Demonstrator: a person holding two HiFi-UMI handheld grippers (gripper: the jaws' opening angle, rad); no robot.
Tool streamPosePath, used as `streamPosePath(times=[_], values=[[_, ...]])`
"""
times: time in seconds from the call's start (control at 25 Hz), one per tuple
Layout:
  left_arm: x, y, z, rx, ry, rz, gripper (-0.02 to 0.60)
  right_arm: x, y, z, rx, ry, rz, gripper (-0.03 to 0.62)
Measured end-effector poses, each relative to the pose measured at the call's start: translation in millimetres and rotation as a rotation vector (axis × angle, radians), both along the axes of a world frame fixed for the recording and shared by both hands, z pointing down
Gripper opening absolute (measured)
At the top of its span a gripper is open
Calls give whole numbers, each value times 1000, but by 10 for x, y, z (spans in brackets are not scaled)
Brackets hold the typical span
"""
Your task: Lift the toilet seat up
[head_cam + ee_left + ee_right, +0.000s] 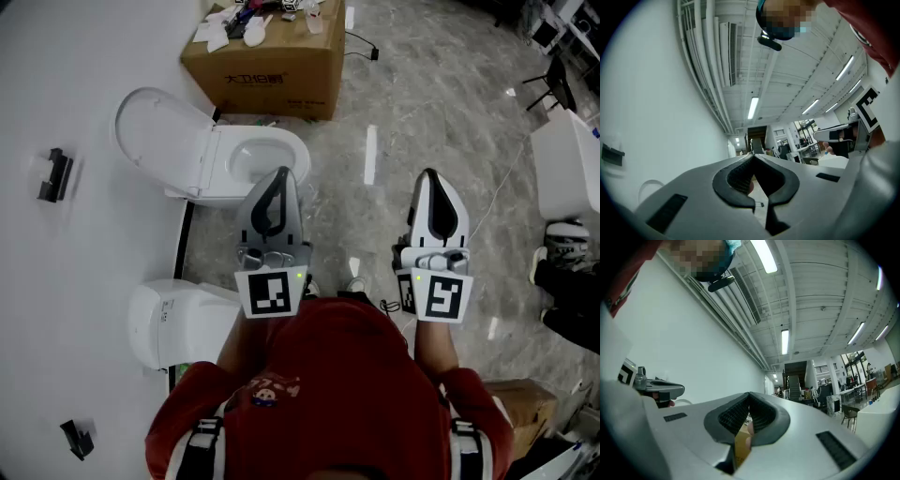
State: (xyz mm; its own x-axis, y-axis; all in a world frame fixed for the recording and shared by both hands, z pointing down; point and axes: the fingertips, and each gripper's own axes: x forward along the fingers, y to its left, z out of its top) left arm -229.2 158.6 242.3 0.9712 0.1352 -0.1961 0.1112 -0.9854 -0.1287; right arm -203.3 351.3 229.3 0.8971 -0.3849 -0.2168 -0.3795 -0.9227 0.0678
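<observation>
- Being held side by side in front of the person, the left gripper (278,173) and right gripper (429,175) are both shown closed and empty, apparently in readiness.
- The toilet seat (296,150) is being shown at the floor's left edge, by the wall.
- Its lid (155,131) is raised; the seat seems not yet lifted, and no gripper is touching it.

- A grey marbled floor (422,112) is spread beneath the jaws.
- A white wall (56,84) is seen left of them.
- A cardboard box (267,70) is set beyond them.
- Strip lights (784,341) are mounted overhead.
</observation>
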Motion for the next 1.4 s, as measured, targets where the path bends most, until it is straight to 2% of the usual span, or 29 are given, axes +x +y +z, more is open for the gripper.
streamPosePath(times=[0.44,0.84,1.16,1.4], values=[[-66,171,32,33,-9,-8,12,-51,219,42,14,11,9,14],[10,518,65,25,-33,13,12,-7,538,125,64,-4,20,14],[124,1108,131,12,-55,50,12,8,1175,259,84,-30,56,14],[137,1435,238,36,-78,61,12,2,1708,319,107,-24,130,14]])
